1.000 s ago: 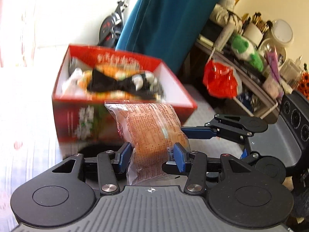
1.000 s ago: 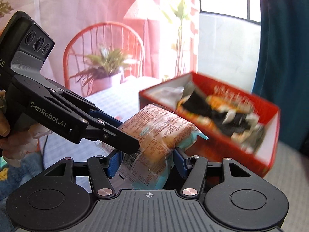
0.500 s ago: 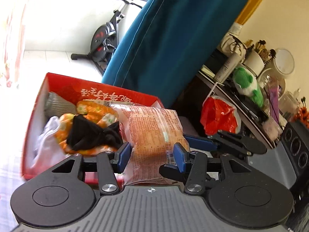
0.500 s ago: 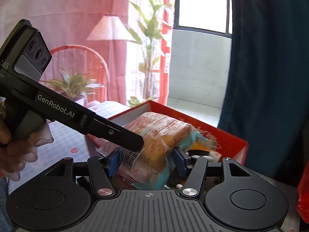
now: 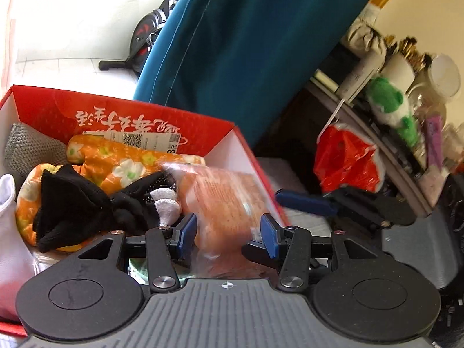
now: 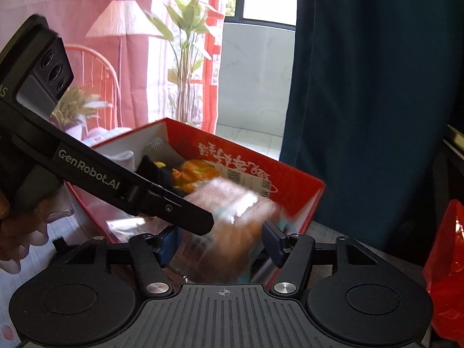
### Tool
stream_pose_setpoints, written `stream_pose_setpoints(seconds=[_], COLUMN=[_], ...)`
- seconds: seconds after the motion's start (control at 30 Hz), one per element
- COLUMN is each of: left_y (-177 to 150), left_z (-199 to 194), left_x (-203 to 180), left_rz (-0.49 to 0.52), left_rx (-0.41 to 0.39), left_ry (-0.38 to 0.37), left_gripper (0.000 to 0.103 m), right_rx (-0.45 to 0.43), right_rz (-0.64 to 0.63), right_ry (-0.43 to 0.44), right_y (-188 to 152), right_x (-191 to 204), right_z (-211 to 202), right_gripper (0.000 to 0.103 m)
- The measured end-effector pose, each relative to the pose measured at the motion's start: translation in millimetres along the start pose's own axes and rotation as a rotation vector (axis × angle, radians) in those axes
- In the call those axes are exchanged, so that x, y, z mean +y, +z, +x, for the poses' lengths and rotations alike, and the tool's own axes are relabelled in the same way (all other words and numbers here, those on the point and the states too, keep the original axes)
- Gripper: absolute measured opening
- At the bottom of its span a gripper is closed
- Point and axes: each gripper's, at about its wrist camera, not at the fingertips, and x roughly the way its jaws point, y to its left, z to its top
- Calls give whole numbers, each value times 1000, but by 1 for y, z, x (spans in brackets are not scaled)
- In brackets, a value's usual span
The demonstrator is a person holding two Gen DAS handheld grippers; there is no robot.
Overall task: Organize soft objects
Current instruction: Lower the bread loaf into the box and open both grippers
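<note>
An orange plastic-wrapped snack packet [image 5: 223, 203] lies blurred between the pads of both grippers, at the right end of the red box [image 5: 139, 121]. My left gripper [image 5: 229, 227] has its jaws spread wider than the packet. My right gripper [image 6: 219, 242] is likewise spread around the blurred packet [image 6: 232, 226]. The box [image 6: 290, 174] holds an orange flowered cloth [image 5: 116, 159], black gloves [image 5: 87, 203], a grey knit piece [image 5: 26, 150] and white fabric [image 5: 8, 217].
A teal curtain [image 5: 261, 58] hangs behind the box. A cluttered shelf at right carries a red plastic bag [image 5: 345, 159] and a green plush [image 5: 388, 104]. An exercise bike [image 5: 145, 34] stands far back. A red chair [image 6: 95, 87] and plants stand beyond the table.
Both grippers carried the packet over the box rim and spread their jaws. The packet has dropped into the right end of the box and is blurred with motion.
</note>
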Motion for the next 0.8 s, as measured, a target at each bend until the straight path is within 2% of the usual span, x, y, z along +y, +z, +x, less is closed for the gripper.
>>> stream_pose_setpoints(seconds=[0.13,0.23,0.37,0.5,0.57,0.67,0.8], left_y=[-3,-3,1,1,-1,-3,-6], left_z=[4,-4,-25,-49,-58,-68,-75], left_x=[2,6,10,16,20,25,32], left_rz=[-2,-16,5,43,70,85,90], left_rx=[7,-1,-45,-89,-110,-130,-139], left_ry=[7,1,30,108,152,194,227], left_gripper=[51,50,49,50,50,50,50], right_rx=[7,1,-24,-61,-47,-13,51], right_rz=[-42,-48,-39,69,150,271,300], right_ry=[-2,27,66,59,27,-17,-29], right_y=[-5,-1,11,24,25,18,7], right_x=[7,11,14,8,2,-8,-2], right_z=[-3,-7,-11,-11,-3,13,37], right_gripper=[62,57,50,45,30,17,15])
